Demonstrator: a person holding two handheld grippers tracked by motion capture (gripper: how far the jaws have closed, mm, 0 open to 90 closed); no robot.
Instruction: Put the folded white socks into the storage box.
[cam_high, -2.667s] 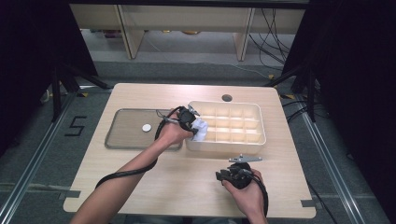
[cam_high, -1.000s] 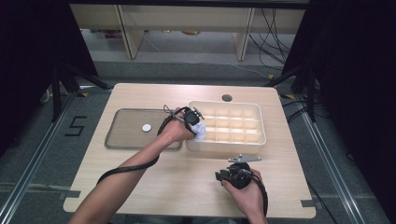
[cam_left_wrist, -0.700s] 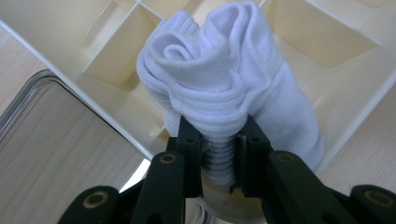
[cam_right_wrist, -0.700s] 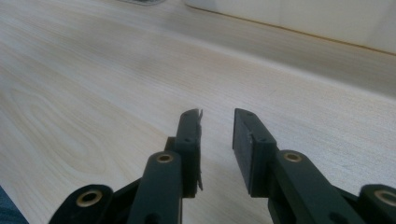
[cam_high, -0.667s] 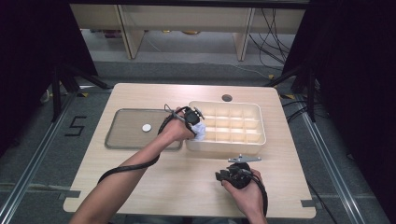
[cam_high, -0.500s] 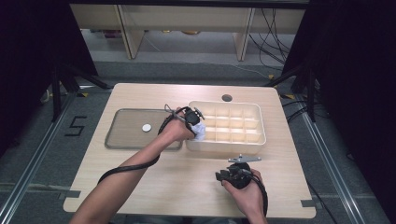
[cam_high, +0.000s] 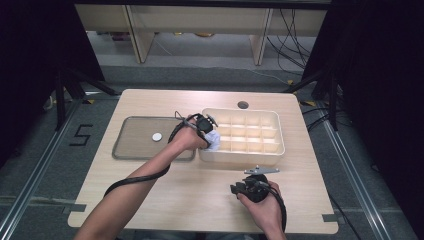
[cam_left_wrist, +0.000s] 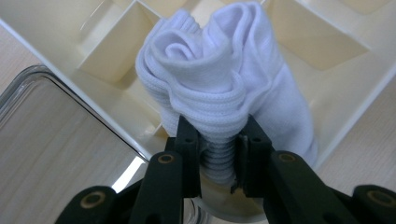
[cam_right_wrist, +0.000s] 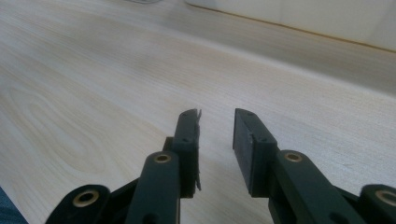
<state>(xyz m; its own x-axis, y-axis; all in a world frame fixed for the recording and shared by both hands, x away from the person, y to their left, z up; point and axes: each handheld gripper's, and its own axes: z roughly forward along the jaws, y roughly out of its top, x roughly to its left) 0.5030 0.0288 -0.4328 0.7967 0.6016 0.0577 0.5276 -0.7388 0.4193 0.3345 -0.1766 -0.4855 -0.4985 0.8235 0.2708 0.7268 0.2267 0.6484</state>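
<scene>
Sock (cam_left_wrist: 219, 88), unmarked, in L gripper (cam_left_wrist: 219, 154)

White rolled sock (cam_left_wrist: 219, 93), ribbed cuff bunched in folds, upright and pinched low between black jaws. Sits at the near-left corner of a cream divided box (cam_left_wrist: 327, 42), partly inside a compartment.

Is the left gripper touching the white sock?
Touching. In the left gripper view, the left gripper has both black jaws pressed against the rolled white sock, pinching its ribbed end over the cream compartment box.
</scene>
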